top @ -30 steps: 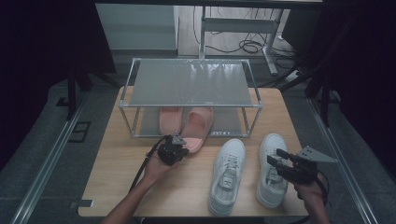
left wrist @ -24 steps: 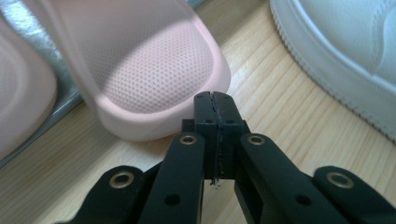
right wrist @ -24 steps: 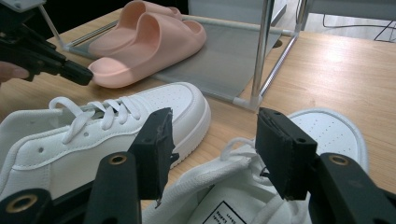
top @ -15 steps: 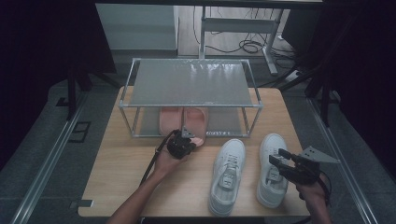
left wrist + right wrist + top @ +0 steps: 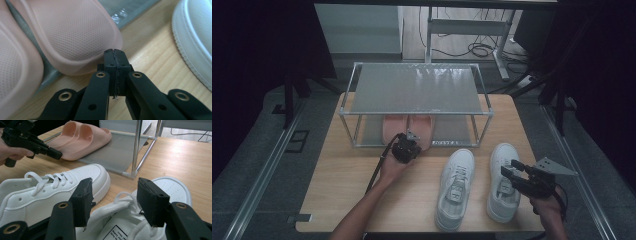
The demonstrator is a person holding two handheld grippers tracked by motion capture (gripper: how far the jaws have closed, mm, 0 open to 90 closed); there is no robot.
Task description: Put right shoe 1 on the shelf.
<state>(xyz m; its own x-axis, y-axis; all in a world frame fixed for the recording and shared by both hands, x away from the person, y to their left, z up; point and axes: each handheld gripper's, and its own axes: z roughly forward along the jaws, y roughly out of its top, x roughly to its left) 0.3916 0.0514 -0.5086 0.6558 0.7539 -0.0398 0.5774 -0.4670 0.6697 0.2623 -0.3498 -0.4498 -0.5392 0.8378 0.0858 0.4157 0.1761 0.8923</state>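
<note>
Slippers [image 5: 407,127] under rack [image 5: 417,90]; left fingers [image 5: 115,56] closed, right fingers [image 5: 147,200] open over sneakers [image 5: 454,187].

Open right gripper [image 5: 112,202] jaws over white sneaker [image 5: 140,225], pink slippers [image 5: 82,138] beyond

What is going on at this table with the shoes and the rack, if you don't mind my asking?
A person is working with two hand-held grippers. The left gripper, shut and holding nothing, sits at the heel of the right-hand pink slipper, which lies on the lower shelf of the metal rack beside its mate. The right gripper hangs open just above the right white sneaker. The other white sneaker lies beside it on the wooden table.
</note>
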